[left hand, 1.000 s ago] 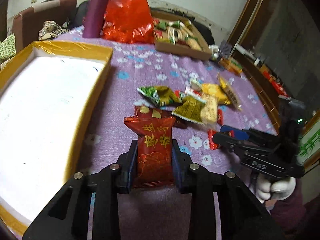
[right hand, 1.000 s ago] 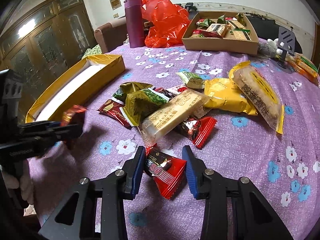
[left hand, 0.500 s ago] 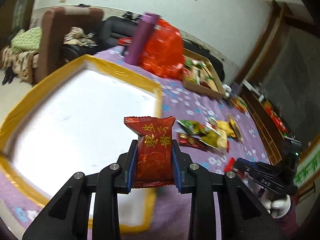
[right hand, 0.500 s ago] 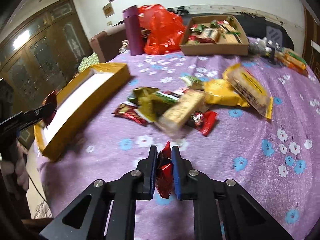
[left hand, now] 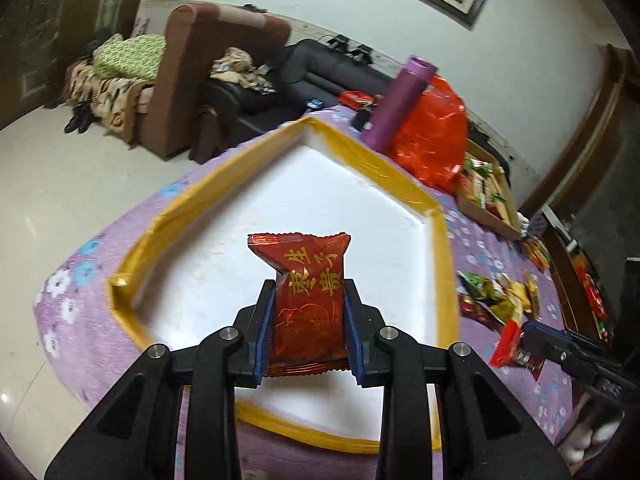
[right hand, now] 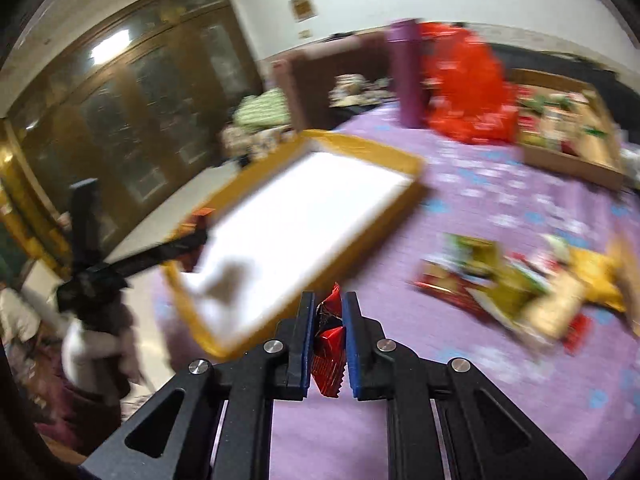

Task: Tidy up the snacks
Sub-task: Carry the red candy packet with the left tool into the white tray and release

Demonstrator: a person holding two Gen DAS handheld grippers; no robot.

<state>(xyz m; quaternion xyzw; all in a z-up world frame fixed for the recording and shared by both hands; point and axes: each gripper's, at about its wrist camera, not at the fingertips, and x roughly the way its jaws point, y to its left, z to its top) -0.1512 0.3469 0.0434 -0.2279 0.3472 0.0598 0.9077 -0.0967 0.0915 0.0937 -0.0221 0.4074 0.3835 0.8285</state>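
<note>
My left gripper (left hand: pixel 309 320) is shut on a dark red snack packet with gold characters (left hand: pixel 306 300) and holds it above the white floor of the yellow-rimmed tray (left hand: pixel 438 248). My right gripper (right hand: pixel 325 332) is shut on a small red packet (right hand: pixel 329 344), held above the purple cloth just off the tray's near corner (right hand: pixel 208 336). The right gripper with its packet also shows in the left wrist view (left hand: pixel 520 354). A pile of loose snacks (right hand: pixel 516 284) lies on the cloth to the right.
A purple flask (left hand: pixel 396 108) and a red plastic bag (left hand: pixel 434 140) stand beyond the tray. A cardboard box of snacks (right hand: pixel 568 136) sits at the far right. The table edge drops to the floor on the left; sofas stand behind.
My left gripper has carried the dark red packet left, from over the cloth to over the tray. My right gripper shut on the small red packet, lifted it and swung left toward the tray.
</note>
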